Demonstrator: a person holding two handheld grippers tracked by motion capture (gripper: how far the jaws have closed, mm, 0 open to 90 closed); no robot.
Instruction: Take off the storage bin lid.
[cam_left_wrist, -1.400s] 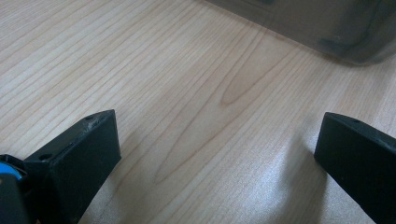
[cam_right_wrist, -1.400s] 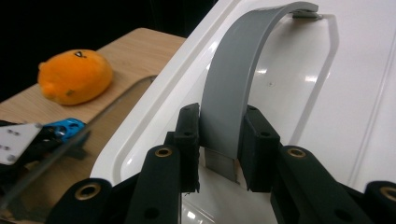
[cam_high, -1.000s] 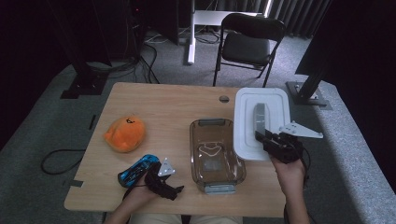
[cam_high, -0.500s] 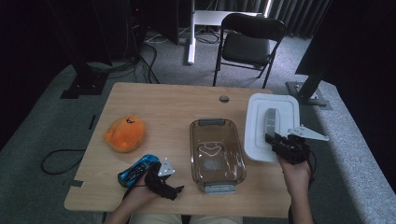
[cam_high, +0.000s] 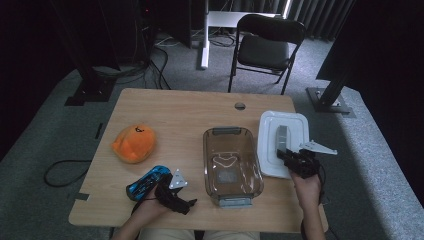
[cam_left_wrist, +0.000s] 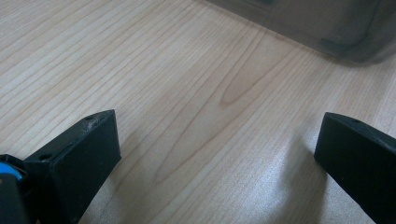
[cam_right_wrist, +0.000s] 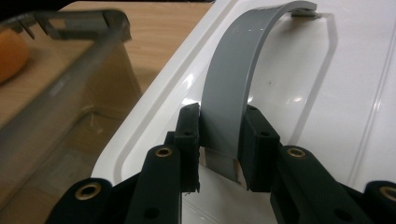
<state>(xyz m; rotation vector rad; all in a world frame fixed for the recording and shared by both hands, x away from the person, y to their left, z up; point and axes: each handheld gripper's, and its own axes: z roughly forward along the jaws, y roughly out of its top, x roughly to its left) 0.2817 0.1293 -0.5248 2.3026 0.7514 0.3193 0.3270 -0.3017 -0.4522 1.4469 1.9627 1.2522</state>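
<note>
My right gripper (cam_high: 284, 156) is shut on the grey arched handle (cam_right_wrist: 231, 93) of a white rectangular lid (cam_high: 296, 129), at the handle's near end. The lid lies nearly flat and low at the table's right side, beside a clear plastic container (cam_high: 220, 132) that stands open in the middle. Whether the lid rests on the wood I cannot tell. In the right gripper view the pads (cam_right_wrist: 189, 140) press both sides of the handle. My left gripper (cam_high: 187, 204) lies near the front edge, jaws wide open over bare wood (cam_left_wrist: 219, 93), with nothing between them.
An orange plush toy (cam_high: 134, 143) sits on the left. A blue object (cam_high: 145, 182) lies just beside my left hand. The lid's far right corner reaches past the table's right edge. A black chair (cam_high: 267, 45) stands behind the table (cam_high: 190, 112).
The right gripper has sunk with the lid and drawn it slightly nearer, so the lid looks smaller and lower now. The left gripper has stayed where it was.
</note>
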